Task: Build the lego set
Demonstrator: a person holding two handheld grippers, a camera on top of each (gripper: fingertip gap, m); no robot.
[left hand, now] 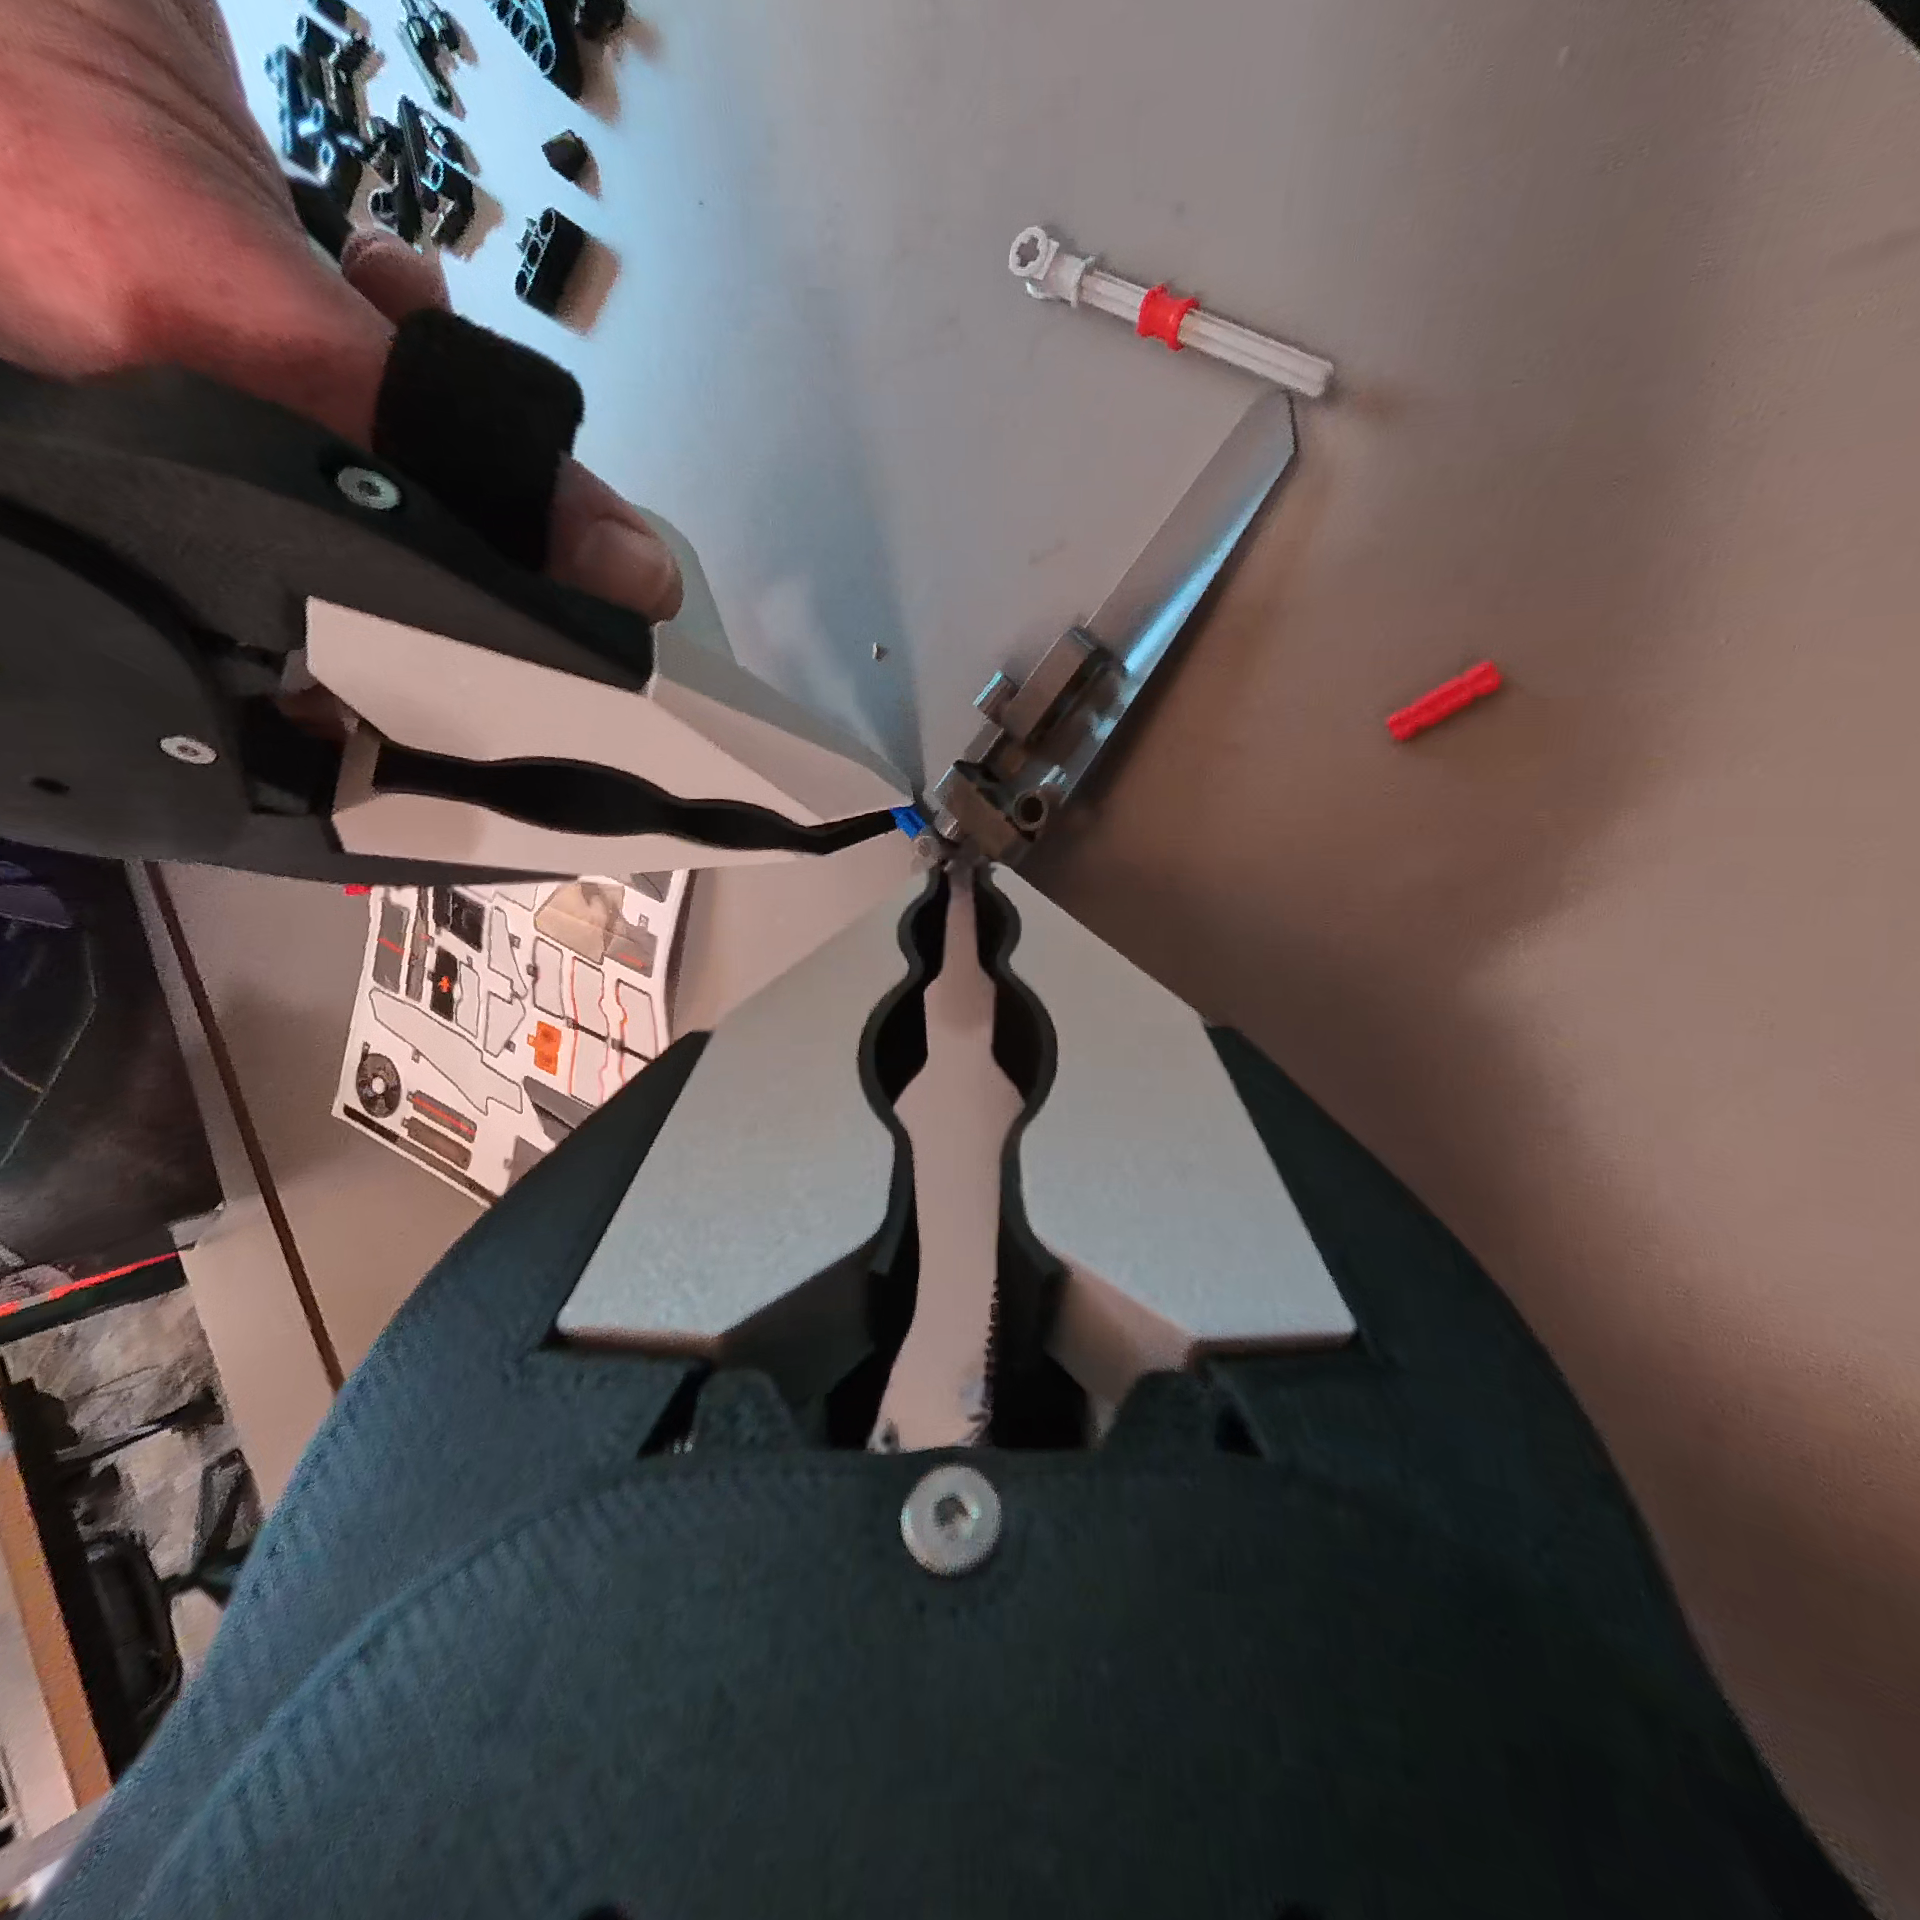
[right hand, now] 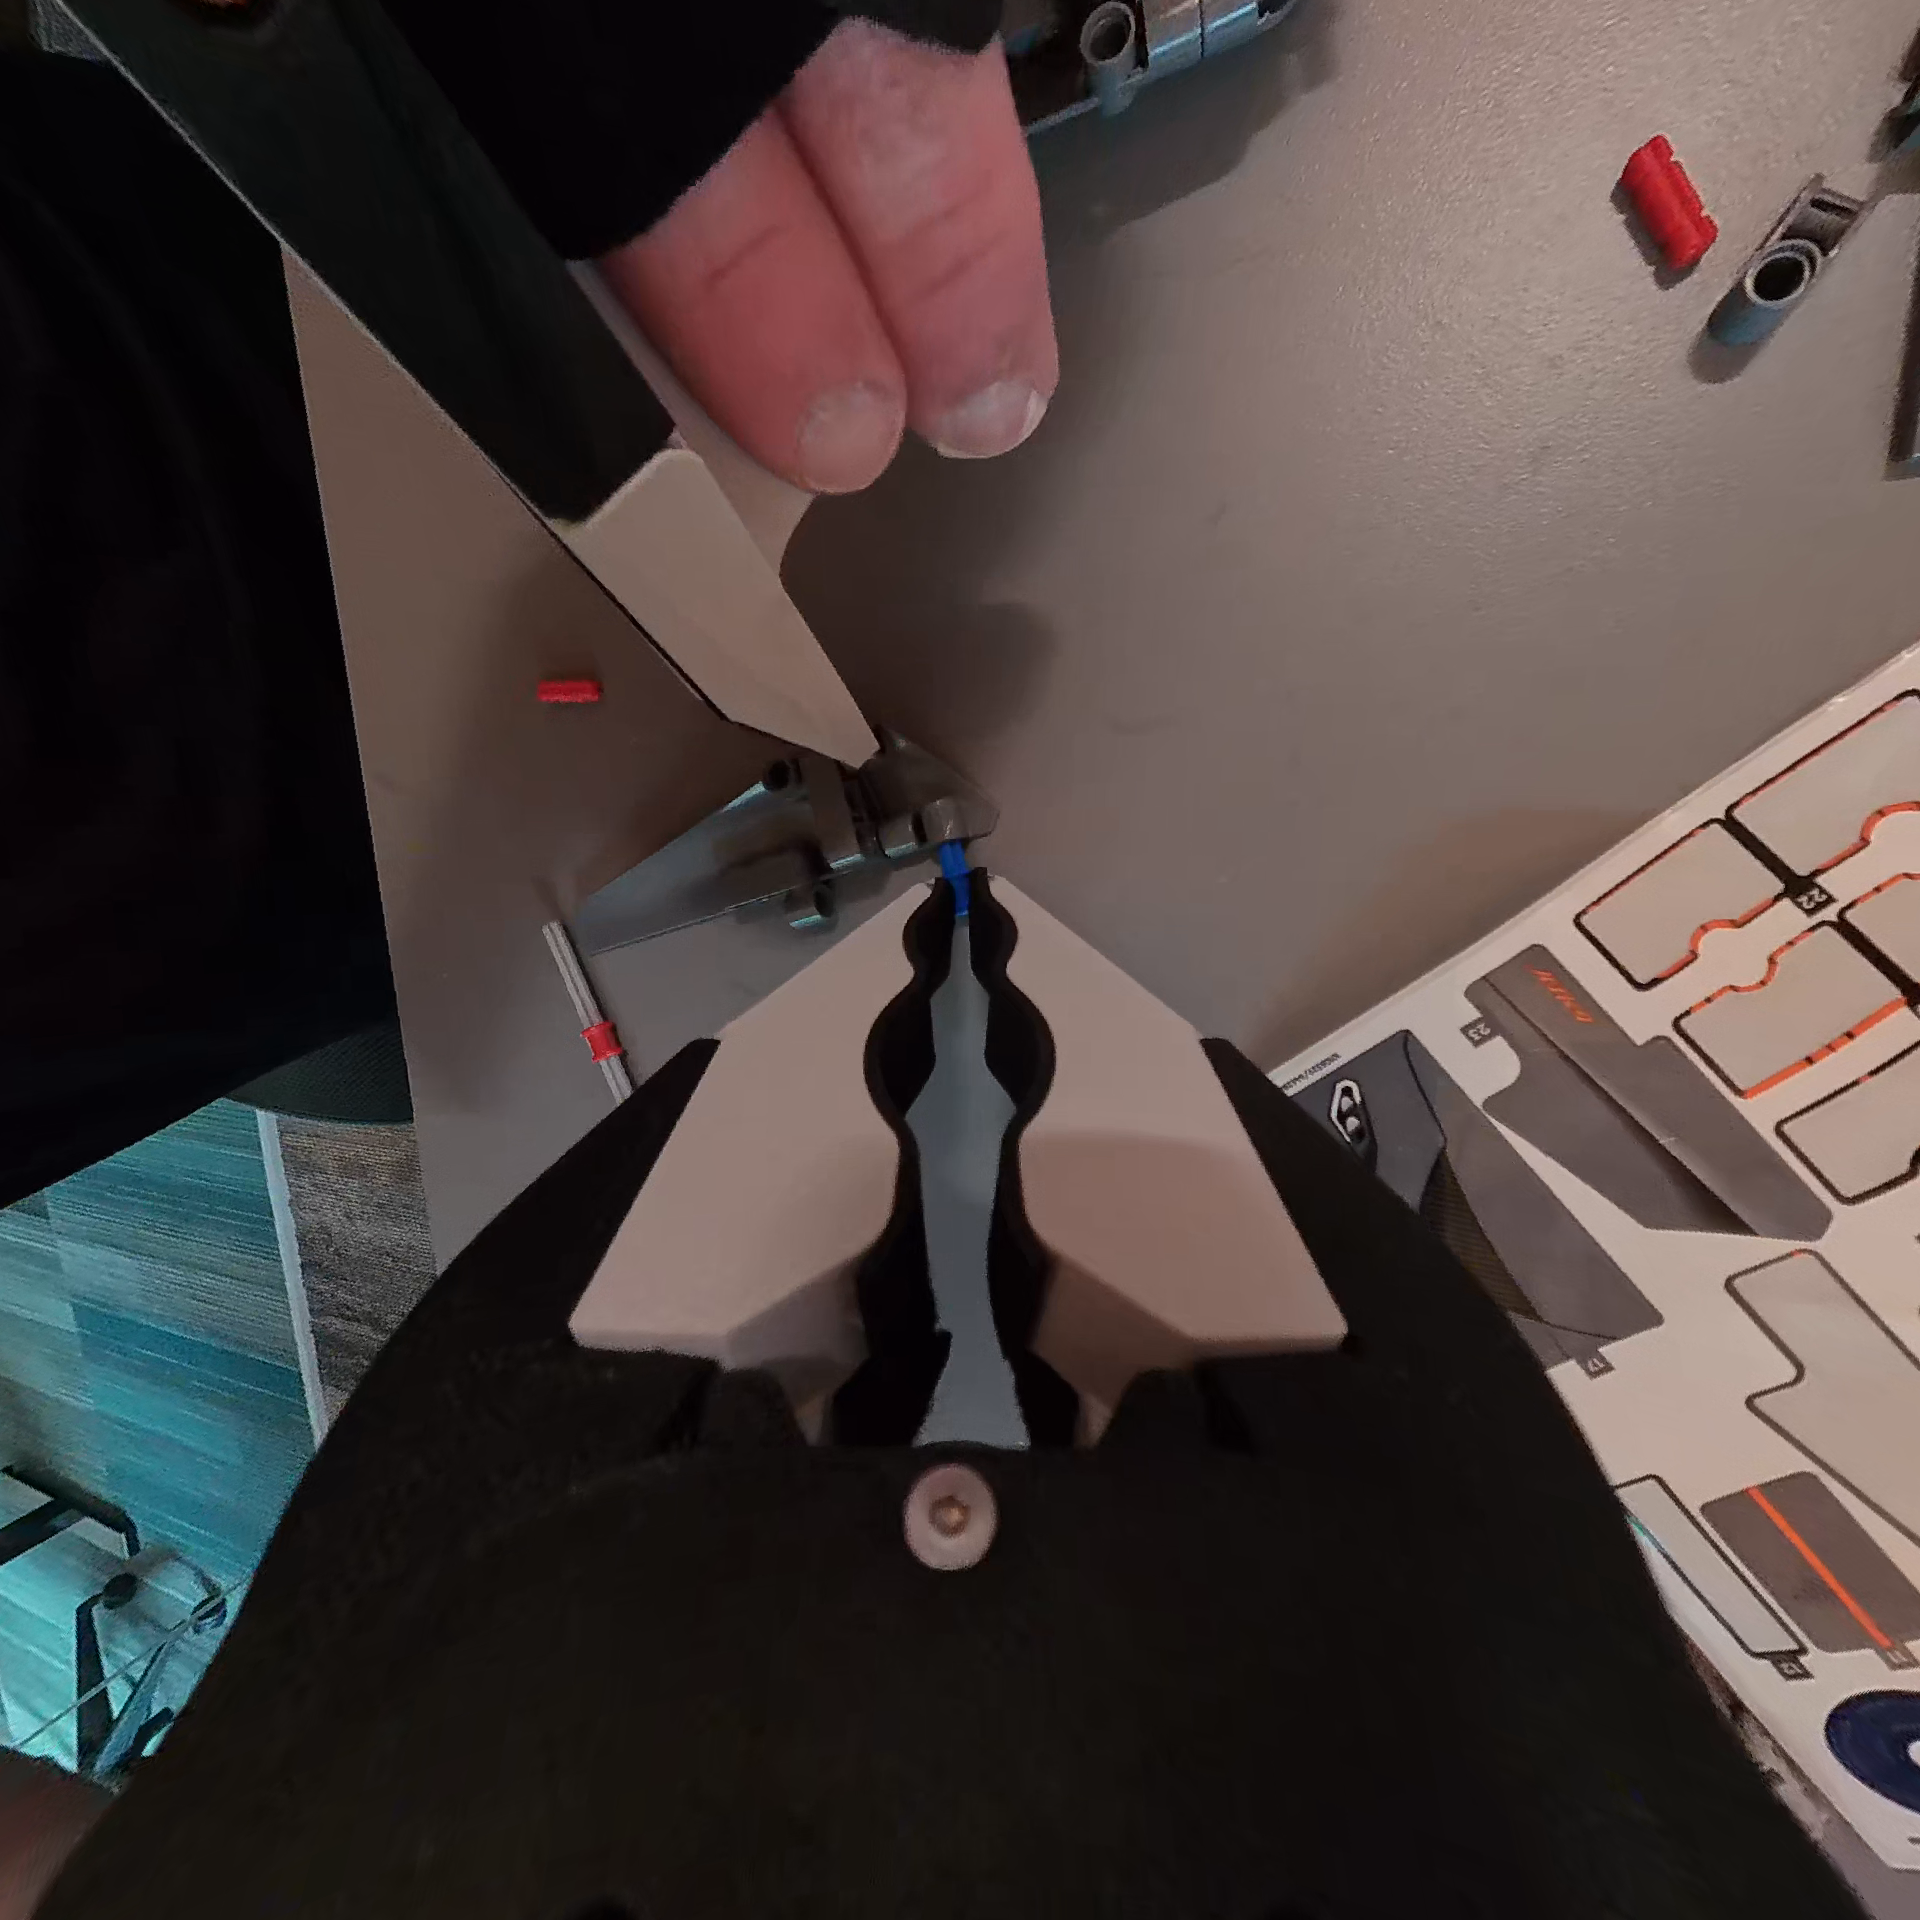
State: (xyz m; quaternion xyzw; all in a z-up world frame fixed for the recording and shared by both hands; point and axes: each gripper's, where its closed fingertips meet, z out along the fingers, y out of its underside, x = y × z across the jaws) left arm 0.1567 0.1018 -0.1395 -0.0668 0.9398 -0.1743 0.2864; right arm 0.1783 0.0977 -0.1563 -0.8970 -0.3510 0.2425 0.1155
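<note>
The right gripper (right hand: 958, 896) is clenched on a small blue pin (right hand: 954, 871), which sticks straight out past its tips, long axis in line with the fingers. Just beyond it, touching or nearly so, is the grey assembly (right hand: 883, 816), a short cluster of connectors joined to a long tapered grey panel (left hand: 1195, 551) lying flat on the table (left hand: 1558, 935). The left gripper (left hand: 961, 854) is pinched on the near end of that same assembly, steadying it, so both sets of tips meet at one spot with the pin coming in roughly square to the left fingers. My guess is the pin is being lined up for a hole in the end connector; everything turns on keeping the pin's axis true to that hole, whose mouth I cannot make out from here. Farther out lie a white axle with a red bush (left hand: 1164, 312), a loose red pin (left hand: 1444, 701), a scatter of black parts (left hand: 416, 156) and, on the right gripper's side, a sticker sheet (right hand: 1662, 1195).
</note>
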